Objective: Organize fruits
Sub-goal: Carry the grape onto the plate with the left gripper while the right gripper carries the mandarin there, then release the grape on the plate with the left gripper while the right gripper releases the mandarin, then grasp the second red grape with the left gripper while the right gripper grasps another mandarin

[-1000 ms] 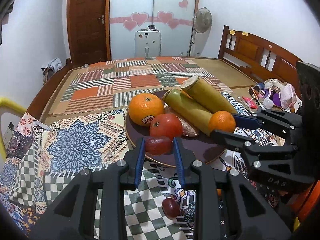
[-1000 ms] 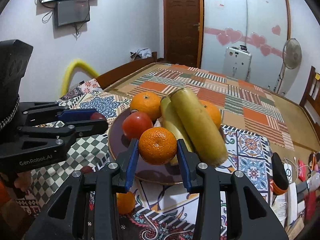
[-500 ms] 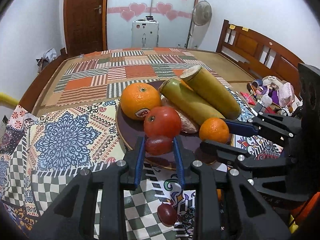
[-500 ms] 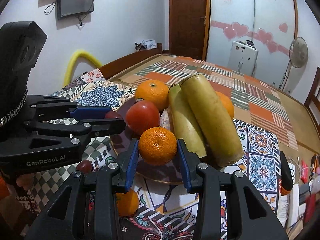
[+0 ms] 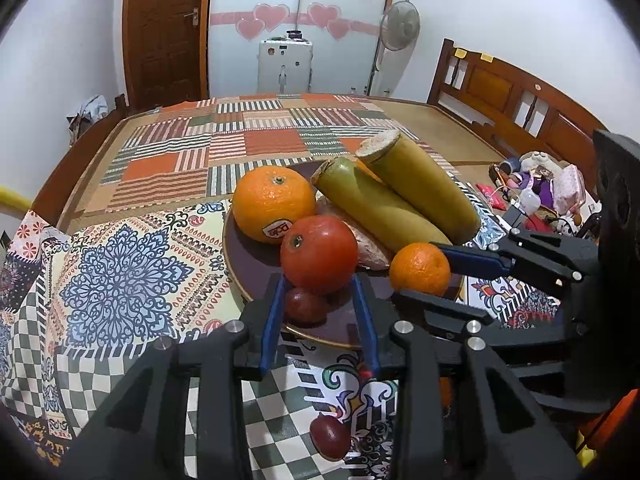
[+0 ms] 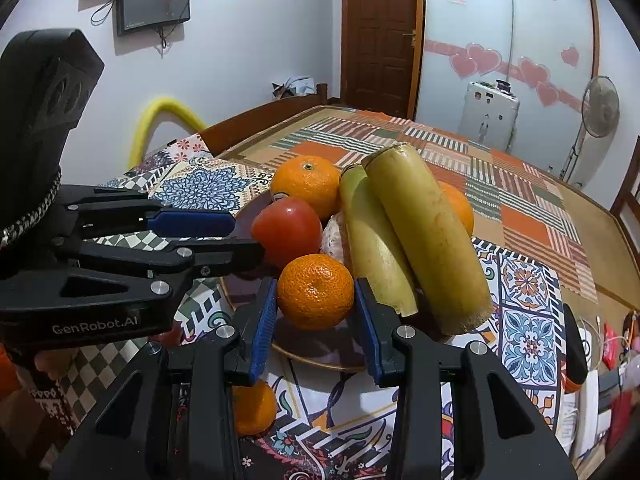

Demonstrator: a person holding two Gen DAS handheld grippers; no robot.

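The right gripper (image 6: 315, 312) clasped a mandarin (image 6: 315, 292) over the plate (image 6: 320, 354) rim at 6 o'clock; the left gripper (image 5: 319, 312) stood released around a grape (image 5: 305, 305), left jaw touching.

You see even indoor lighting, soft shadows, a highlight on the glossy red tomato (image 5: 319, 254), and dark fisheye-warped corners.

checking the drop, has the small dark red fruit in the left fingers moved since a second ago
Yes. The small dark red fruit has dropped from between the left gripper fingers onto the plate, now lying below the tomato.
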